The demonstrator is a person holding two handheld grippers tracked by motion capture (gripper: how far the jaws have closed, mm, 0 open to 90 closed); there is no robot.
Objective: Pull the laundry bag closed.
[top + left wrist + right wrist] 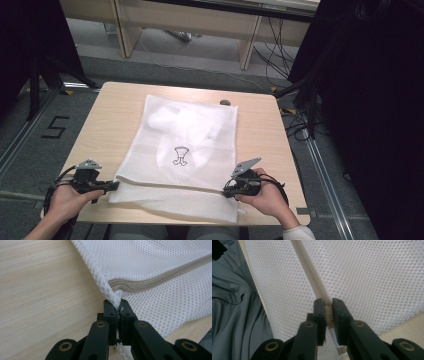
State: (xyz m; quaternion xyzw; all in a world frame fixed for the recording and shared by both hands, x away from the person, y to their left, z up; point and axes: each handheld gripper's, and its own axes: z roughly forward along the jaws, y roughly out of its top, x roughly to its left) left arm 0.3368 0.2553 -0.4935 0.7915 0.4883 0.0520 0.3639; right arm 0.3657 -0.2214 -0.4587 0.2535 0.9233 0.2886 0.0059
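Left gripper (117,305) clenches the mesh laundry bag's (187,145) corner beside its zipper (160,277). Right gripper (327,305) grasps the zipper pull (329,315) at the bag's other corner.

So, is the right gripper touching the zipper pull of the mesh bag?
Touching. In the right gripper view, the right gripper has its jaws closed on the zipper pull of the mesh bag, with no gap visible.
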